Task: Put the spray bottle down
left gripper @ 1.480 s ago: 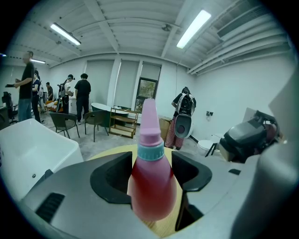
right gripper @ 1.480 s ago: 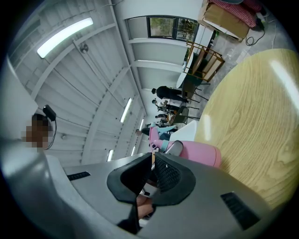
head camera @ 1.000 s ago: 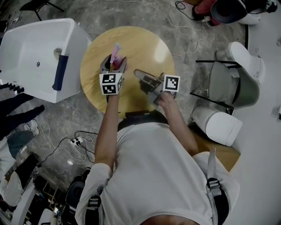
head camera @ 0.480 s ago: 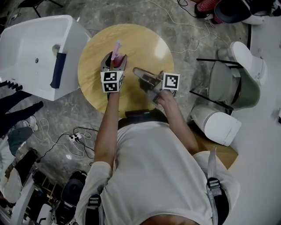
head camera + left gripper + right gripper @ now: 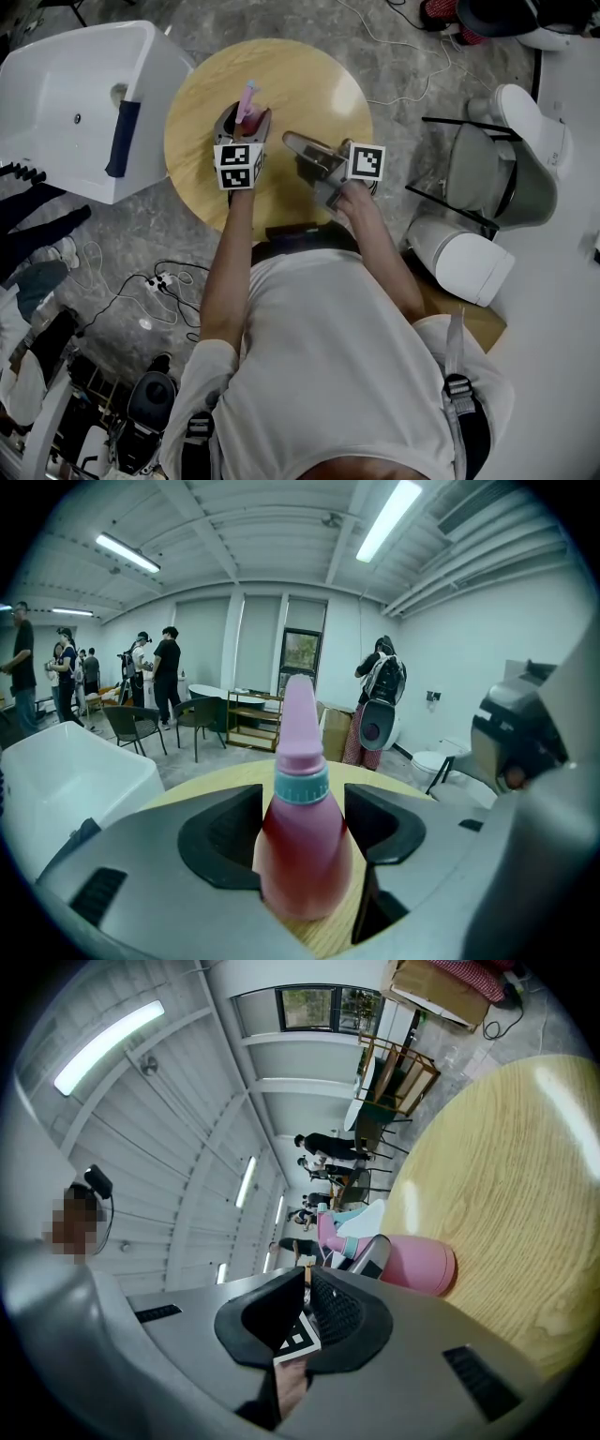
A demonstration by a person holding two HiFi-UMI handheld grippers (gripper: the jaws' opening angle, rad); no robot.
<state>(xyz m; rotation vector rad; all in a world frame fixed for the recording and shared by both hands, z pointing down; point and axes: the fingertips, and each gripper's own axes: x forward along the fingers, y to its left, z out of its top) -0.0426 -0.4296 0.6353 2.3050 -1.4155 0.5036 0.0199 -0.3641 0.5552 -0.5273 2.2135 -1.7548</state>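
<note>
Directly below the head camera, a person in a white shirt [image 5: 347, 375] reaches both arms forward over a round, pale wooden table [image 5: 309, 84]. The right gripper [image 5: 292, 143], grey with a black-and-white marker cube at its rear, lies low over the near part of the table and points left towards the other gripper. In its own view its black padded jaws are pressed almost together with nothing between them; only the other gripper's marker cube shows behind the thin slit.

Just to its left, the left gripper [image 5: 241, 122] points away from the person. Its jaws are closed against the two sides of a pink plastic spray bottle [image 5: 300, 846] with a teal collar and a tall, pale pink cap. The bottle stands upright between the pads. The right gripper view shows its base on the wood, near the middle of the table.

Beyond the table's left edge sits a large white basin [image 5: 66, 103] with a dark cloth hung over its rim. White toilets [image 5: 464, 262] and a grey chair [image 5: 478, 178] stand to the right. Cables [image 5: 159, 300] trail over the grey floor. In the far background of the left gripper view, several people [image 5: 167, 672] stand in a bright hall.
</note>
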